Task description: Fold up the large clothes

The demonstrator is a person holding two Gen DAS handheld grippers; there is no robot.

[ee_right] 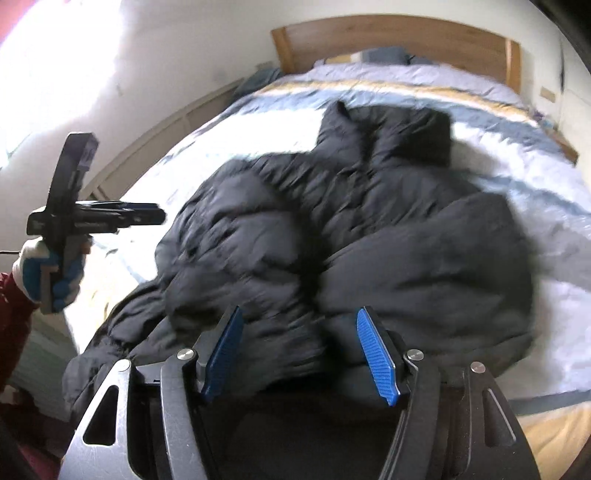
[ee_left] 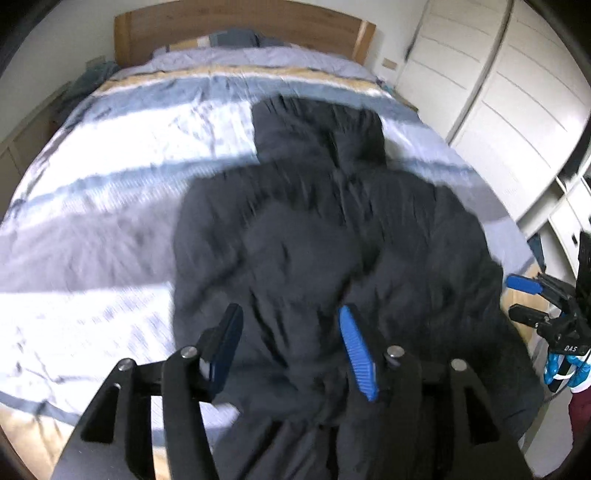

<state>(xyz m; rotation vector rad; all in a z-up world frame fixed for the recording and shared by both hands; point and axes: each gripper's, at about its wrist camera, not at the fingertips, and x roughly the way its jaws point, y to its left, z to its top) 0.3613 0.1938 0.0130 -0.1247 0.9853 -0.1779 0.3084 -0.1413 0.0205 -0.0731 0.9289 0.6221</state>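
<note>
A black puffy hooded jacket (ee_left: 332,240) (ee_right: 369,229) lies crumpled on the bed, hood towards the headboard and one sleeve trailing off the near edge. My left gripper (ee_left: 290,310) hovers over the jacket's lower part with its jaws apart and no fabric pinched. In the right wrist view the left gripper (ee_right: 147,216) shows side-on at the left, held by a gloved hand (ee_right: 55,273), clear of the jacket. My right gripper (ee_right: 300,312) stands open above the near hem. The left wrist view shows the right gripper (ee_left: 524,299) at the right edge, nothing between its fingers.
The bed carries a striped blue, white and yellow duvet (ee_left: 110,184) (ee_right: 535,177) and a wooden headboard (ee_left: 240,29) (ee_right: 388,40). White wardrobe doors (ee_left: 498,92) stand close along the bed's right side. A dark red sleeve (ee_right: 14,306) shows at the left.
</note>
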